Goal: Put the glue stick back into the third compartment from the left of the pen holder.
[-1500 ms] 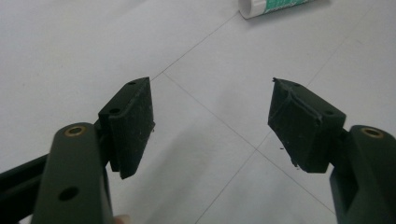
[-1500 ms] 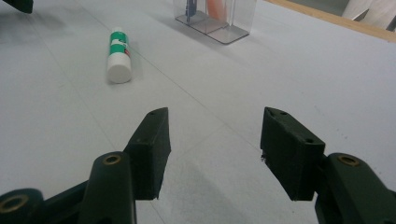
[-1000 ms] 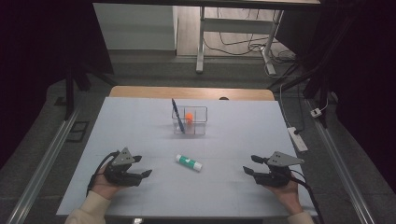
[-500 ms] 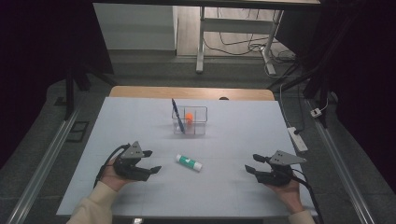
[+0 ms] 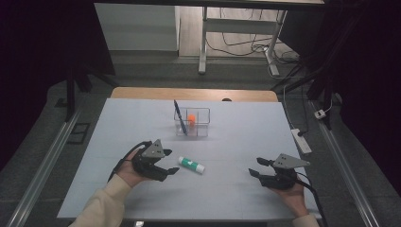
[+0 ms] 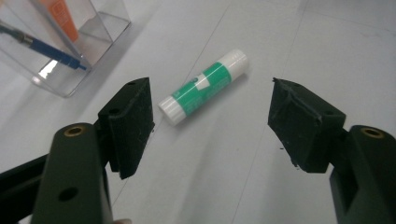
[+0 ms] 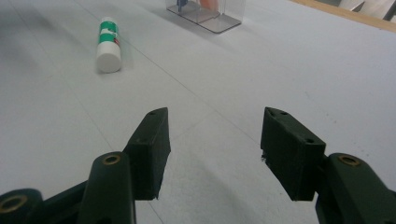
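High view: left hand-held gripper (image 5: 172,171) is now closer to the glue stick (image 5: 191,164) vs a sec ago; it has shifted right across the counter (image 5: 246,142), jaw tips just beside the stick's near end, not touching. Jaws wide apart, nothing held, same spread as before. Left gripper view: stick lies flat on the counter between and beyond the two black pads (image 6: 133,123), green-and-white label up, white cap end nearer the left pad, w/ a clear gap on each side. Clear plastic organizer (image 5: 192,122) sits farther back, mid-counter, w/ a blue pen (image 5: 178,115) leaning in it and an orange item (image 5: 191,118) inside; unchanged. Right hand-held gripper (image 5: 255,168) rests near the counter's front right, well apart from the stick, same spot as earlier; jaws partly open, empty.
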Demonstrator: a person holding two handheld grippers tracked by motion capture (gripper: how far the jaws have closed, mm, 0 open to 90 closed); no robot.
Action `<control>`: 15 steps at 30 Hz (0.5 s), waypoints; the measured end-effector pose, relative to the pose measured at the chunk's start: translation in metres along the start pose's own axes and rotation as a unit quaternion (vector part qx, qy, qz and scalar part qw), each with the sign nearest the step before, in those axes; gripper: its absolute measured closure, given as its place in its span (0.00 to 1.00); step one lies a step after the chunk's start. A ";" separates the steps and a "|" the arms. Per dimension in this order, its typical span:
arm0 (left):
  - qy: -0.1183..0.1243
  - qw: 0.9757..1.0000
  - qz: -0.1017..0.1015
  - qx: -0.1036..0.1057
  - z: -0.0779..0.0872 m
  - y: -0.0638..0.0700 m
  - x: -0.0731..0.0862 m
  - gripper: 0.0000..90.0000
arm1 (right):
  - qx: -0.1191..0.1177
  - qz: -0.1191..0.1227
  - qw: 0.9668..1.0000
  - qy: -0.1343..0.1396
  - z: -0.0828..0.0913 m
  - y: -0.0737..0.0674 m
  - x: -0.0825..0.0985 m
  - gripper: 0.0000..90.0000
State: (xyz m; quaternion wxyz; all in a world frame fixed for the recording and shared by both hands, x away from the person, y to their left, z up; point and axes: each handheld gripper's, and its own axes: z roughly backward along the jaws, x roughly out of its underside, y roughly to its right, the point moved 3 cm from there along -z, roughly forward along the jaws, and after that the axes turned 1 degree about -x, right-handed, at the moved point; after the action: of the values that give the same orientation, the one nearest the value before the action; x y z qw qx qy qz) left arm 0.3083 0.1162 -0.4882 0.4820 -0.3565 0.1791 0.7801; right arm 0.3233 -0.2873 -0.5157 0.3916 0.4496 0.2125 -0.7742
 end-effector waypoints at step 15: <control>-0.027 0.998 -0.042 0.038 -0.024 0.005 -0.021 0.35 | 0.000 -0.002 1.000 -0.009 0.002 -0.001 0.004 0.46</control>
State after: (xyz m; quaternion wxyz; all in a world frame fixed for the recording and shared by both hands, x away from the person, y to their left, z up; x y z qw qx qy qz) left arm 0.3194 0.0858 -0.4899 0.5319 -0.3241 0.1800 0.7613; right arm 0.3202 -0.2892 -0.5182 0.3917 0.4425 0.2100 -0.7789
